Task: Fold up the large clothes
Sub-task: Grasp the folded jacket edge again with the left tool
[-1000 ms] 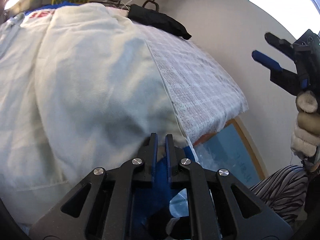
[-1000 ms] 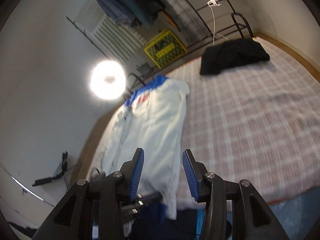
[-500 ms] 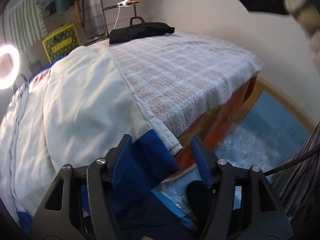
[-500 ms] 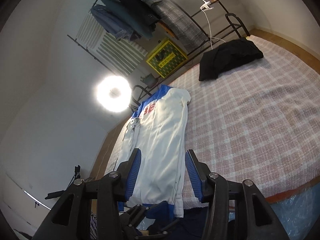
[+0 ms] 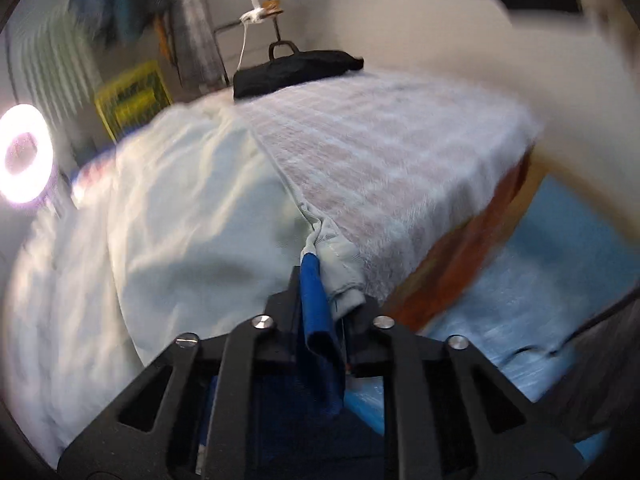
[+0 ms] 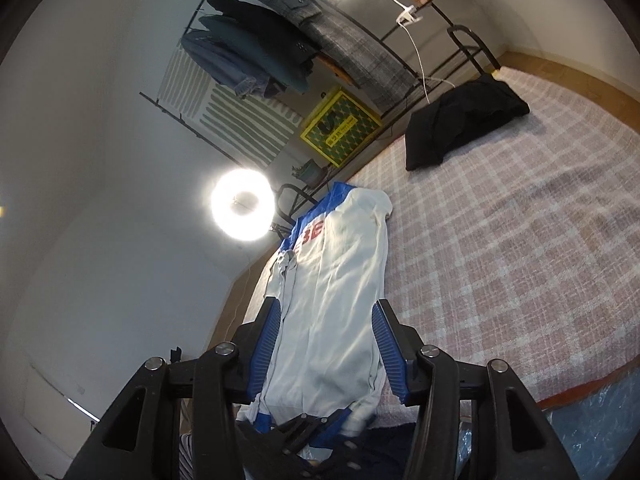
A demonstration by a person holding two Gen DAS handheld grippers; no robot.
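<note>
I see the bed (image 6: 520, 248) with its checked cover filling most of the right wrist view, and the white-and-blue jersey (image 6: 340, 280) lying along its left side, long axis running from 6 o'clock up to 12, collar far away. A black garment (image 6: 460, 128) sits well apart at 1 o'clock. My left tool (image 5: 320, 300) is clamped on the jersey's near blue-trimmed hem corner (image 5: 316, 300). My right tool (image 6: 324, 344) hangs above with jaws spread, holding nothing. I judge the left is nearer; the fold should carry the hem toward 12.
</note>
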